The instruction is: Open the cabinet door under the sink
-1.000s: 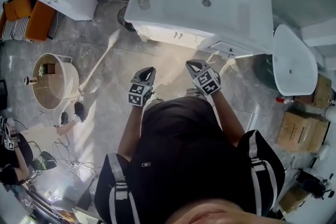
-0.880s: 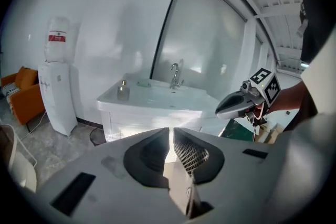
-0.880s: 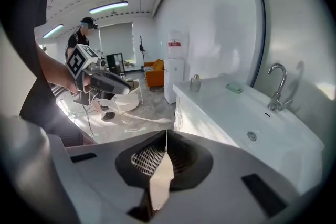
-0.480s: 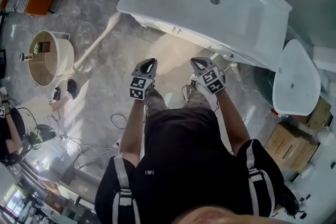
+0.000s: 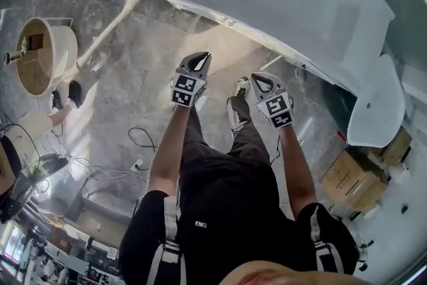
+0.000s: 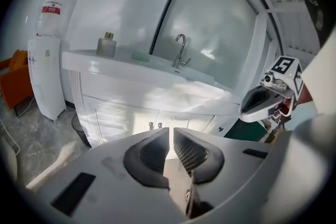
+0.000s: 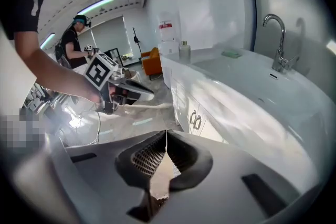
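The white sink vanity (image 5: 267, 3) stands ahead of me, and its cabinet doors (image 6: 115, 118) have two small knobs (image 6: 155, 125) side by side at the middle seam. The doors are closed. My left gripper (image 5: 198, 60) is held in the air short of the cabinet front, pointing at the knobs, with its jaws (image 6: 171, 131) shut on nothing. My right gripper (image 5: 257, 81) hovers beside it to the right, also shut and holding nothing (image 7: 166, 134). In the right gripper view the knobs (image 7: 195, 119) lie ahead, to the right. Neither gripper touches the cabinet.
A faucet (image 6: 180, 52), a bottle (image 6: 106, 44) and a green soap dish sit on the counter. A water dispenser (image 6: 47, 71) stands left of the vanity. A white oval fixture (image 5: 377, 103) and cardboard boxes (image 5: 350, 177) are at the right. Cables (image 5: 133, 143) cross the floor, and another person (image 7: 76, 39) stands behind.
The person has stepped toward the vanity. Both grippers have come closer to the cabinet front, with their jaws unchanged.
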The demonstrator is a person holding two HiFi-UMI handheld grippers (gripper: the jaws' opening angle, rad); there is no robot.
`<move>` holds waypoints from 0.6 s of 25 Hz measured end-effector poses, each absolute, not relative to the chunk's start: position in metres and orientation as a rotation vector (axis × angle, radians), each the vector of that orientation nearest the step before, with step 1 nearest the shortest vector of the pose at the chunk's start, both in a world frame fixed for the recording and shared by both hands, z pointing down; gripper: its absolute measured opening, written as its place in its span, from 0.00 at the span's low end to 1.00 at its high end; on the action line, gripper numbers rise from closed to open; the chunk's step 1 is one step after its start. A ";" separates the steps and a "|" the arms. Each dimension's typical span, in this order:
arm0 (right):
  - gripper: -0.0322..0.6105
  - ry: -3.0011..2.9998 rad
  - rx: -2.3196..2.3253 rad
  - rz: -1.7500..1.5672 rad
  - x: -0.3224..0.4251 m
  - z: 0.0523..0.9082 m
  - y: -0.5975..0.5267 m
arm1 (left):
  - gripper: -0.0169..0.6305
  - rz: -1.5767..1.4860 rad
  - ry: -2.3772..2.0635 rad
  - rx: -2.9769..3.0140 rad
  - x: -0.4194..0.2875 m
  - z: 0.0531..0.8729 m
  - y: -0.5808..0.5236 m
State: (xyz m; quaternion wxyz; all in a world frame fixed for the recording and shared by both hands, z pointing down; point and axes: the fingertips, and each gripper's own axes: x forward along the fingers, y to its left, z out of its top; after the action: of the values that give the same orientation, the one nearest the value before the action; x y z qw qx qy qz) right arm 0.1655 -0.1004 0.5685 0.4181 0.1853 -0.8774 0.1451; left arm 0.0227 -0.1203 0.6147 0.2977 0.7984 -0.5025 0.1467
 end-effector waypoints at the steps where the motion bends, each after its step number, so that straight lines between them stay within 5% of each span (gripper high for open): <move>1: 0.14 -2.200 0.450 0.374 0.162 0.575 -0.097 | 0.08 0.393 -1.340 2.116 0.022 0.626 -0.125; 15: 0.14 -2.248 0.362 0.467 0.128 0.671 -0.102 | 0.08 0.332 -1.341 2.108 0.057 0.732 -0.207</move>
State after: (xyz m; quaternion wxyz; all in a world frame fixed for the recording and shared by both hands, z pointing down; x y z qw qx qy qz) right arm 0.1282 -0.1023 0.6707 0.3973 0.1429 -0.8875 0.1845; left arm 0.0573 -0.2065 0.7315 0.3057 0.7964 -0.5066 0.1253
